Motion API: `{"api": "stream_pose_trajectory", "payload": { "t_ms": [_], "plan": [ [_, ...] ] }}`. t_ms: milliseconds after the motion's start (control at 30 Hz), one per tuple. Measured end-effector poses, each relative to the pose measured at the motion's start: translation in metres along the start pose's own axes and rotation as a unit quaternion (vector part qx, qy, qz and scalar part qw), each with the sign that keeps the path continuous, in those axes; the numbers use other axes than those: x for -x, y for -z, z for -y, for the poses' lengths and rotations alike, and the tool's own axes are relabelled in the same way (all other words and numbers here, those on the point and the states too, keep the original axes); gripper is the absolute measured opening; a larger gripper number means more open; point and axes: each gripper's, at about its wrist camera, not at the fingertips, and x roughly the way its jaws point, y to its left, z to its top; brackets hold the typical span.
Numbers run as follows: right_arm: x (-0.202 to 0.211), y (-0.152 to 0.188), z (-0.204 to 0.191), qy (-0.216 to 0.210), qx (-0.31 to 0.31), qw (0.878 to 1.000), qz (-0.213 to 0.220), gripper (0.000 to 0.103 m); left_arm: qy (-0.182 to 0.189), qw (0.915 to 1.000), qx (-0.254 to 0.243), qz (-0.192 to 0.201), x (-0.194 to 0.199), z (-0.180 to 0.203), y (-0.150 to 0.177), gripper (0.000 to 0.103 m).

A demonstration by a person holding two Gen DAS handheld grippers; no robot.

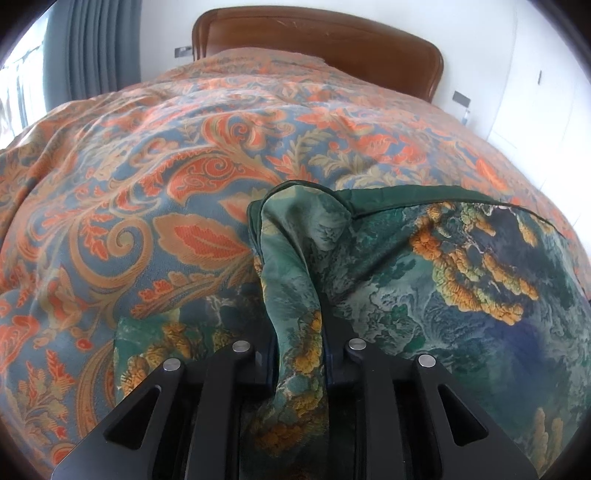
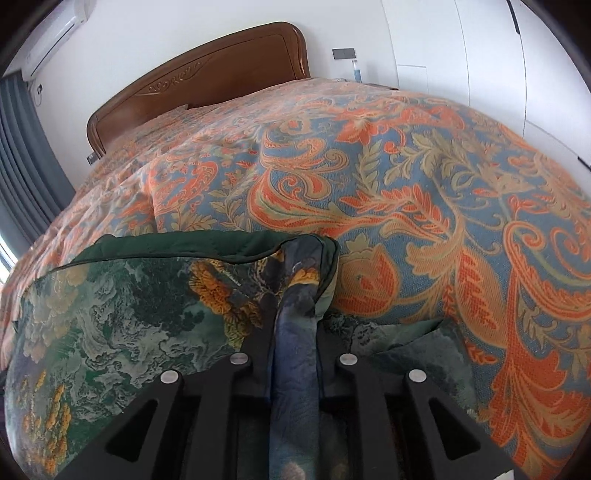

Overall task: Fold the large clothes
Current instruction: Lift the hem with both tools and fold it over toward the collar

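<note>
A large green garment (image 1: pixel 443 277) printed with orange-yellow patches and edged in dark green lies folded over on the bed. In the left wrist view its left corner rises as a bunched strip between the black fingers of my left gripper (image 1: pixel 297 332), which is shut on it. The right wrist view shows the same garment (image 2: pixel 129 314) spreading to the left. Its right corner is a bluish bunched strip pinched in my right gripper (image 2: pixel 295 332). The cloth hides the fingertips of both grippers.
The garment rests on an orange and blue paisley bedspread (image 1: pixel 166 184) (image 2: pixel 424 203) that covers the whole bed. A brown wooden headboard (image 1: pixel 314 40) (image 2: pixel 203 77) stands at the far end. Grey curtains (image 1: pixel 92 48) hang at left, below an air conditioner (image 2: pixel 55 33).
</note>
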Motion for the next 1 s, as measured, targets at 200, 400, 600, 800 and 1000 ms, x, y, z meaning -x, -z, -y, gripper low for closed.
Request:
{"api": "stream_pose_trajectory", "payload": {
  "t_ms": [200, 400, 600, 800, 1000],
  "plan": [
    [-0.001, 0.0, 0.0, -0.005, -0.004, 1.0, 0.001, 0.017, 0.001, 1.0, -0.002, 0.001, 0.001, -0.001, 0.0, 0.02],
    [0.001, 0.001, 0.008, -0.022, -0.022, 1.0, 0.003, 0.016, 0.01, 0.9999, 0.005, 0.003, 0.001, -0.004, 0.0, 0.02],
    [0.001, 0.002, 0.01, -0.022, -0.023, 0.999, 0.004, 0.016, 0.014, 0.9998, 0.009, 0.006, 0.002, -0.004, 0.002, 0.02],
    [0.004, 0.0, 0.003, -0.004, -0.009, 1.0, 0.004, 0.018, 0.008, 0.9999, 0.008, 0.009, 0.006, -0.003, 0.002, 0.024],
    [0.033, -0.014, 0.007, -0.001, -0.039, 0.999, 0.015, 0.054, -0.077, 0.9969, 0.005, -0.015, 0.02, 0.0, -0.013, 0.084]
  ]
}}
